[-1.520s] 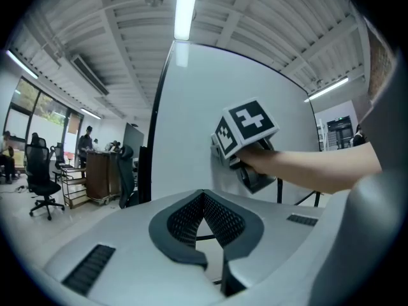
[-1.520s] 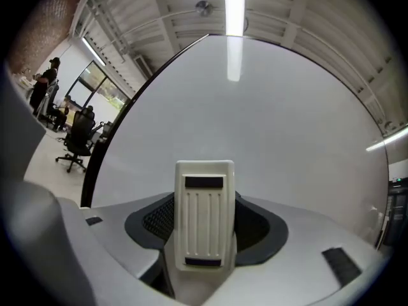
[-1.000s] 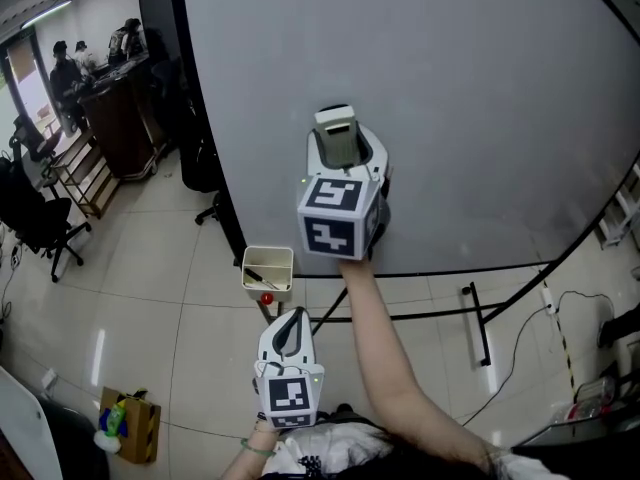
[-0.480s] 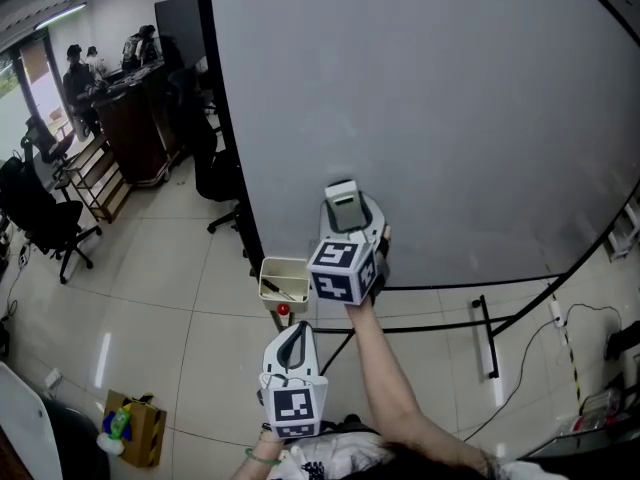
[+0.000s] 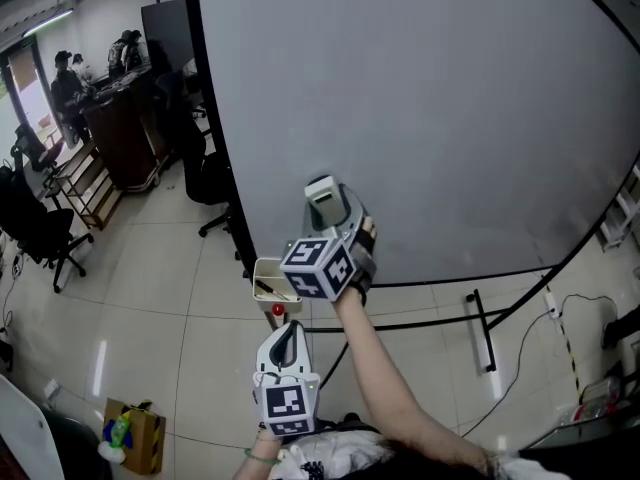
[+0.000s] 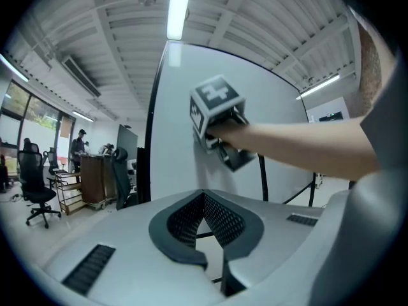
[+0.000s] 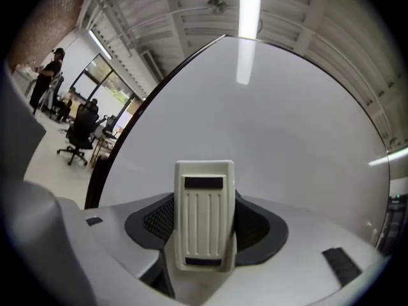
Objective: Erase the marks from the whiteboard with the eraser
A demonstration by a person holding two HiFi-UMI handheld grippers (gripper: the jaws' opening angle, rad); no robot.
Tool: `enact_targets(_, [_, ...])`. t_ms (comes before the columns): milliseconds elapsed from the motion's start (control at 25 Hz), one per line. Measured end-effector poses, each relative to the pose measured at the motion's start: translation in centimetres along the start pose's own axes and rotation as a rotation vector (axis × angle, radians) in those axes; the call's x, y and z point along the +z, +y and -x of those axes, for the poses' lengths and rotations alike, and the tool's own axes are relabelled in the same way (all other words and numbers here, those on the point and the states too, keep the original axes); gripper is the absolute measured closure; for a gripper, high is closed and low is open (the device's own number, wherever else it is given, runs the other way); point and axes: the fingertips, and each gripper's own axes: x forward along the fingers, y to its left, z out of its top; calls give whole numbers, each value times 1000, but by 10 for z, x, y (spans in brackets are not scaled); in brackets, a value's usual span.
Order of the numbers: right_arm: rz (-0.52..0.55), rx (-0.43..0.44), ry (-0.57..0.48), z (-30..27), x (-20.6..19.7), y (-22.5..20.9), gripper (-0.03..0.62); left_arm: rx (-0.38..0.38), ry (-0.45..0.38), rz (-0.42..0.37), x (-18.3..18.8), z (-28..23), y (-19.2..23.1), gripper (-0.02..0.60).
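My right gripper (image 7: 204,199) is clamped on the cream ribbed eraser (image 7: 203,225), which stands upright between my jaws. My right arm reaches forward to hold it at the lower left part of the whiteboard (image 5: 430,98). My left gripper (image 6: 204,203) hangs low near my body, jaws together on nothing, above pale floor tiles (image 5: 150,298).

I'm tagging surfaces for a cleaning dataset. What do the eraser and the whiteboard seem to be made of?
Eraser: cream moulded plastic by the look, matte, with ribbed grooves on its back; its wiping face isn't visible.
Whiteboard: a smooth, hard, semi-glossy coated panel, since it mirrors the ceiling light; what lies beneath the coating can't be told.
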Motion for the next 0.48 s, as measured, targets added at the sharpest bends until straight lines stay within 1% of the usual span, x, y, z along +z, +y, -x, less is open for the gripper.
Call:
enact_targets(40, [26, 26, 36, -2, -20, 15, 312, -1, -1, 1, 0, 1, 0, 580])
enact_targets(80, [21, 66, 77, -3, -38, 28, 310, -1, -2, 1, 0, 1, 1, 580])
enact_targets(120, [-23, 115, 113, -4, -51, 38, 310, 0, -3, 1, 1, 2, 3, 580])
enact_targets(160, [-92, 157, 133, -3, -56, 42, 310, 2, -3, 1, 1, 3, 5, 580])
enact_targets(200, [-156, 177, 122, 1, -50, 38, 312, 4, -1, 2, 0, 5, 6, 580])
enact_targets(240, [-192, 168, 80, 7, -31, 25, 313, 7, 2, 4, -1, 8, 8, 580])
enact_targets(360, [-204, 100, -99, 25, 65, -28, 312, 24, 16, 22, -8, 12, 14, 580])
enact_targets(400, [-195, 86, -130, 23, 93, -39, 312, 31, 19, 28, -9, 11, 16, 580])
enact_targets(440, [-173, 71, -138, 17, 112, -44, 312, 37, 21, 34, -9, 11, 19, 580])
enact_targets(480, [-137, 50, -130, 10, 121, -44, 312, 41, 20, 37, -9, 10, 20, 580])
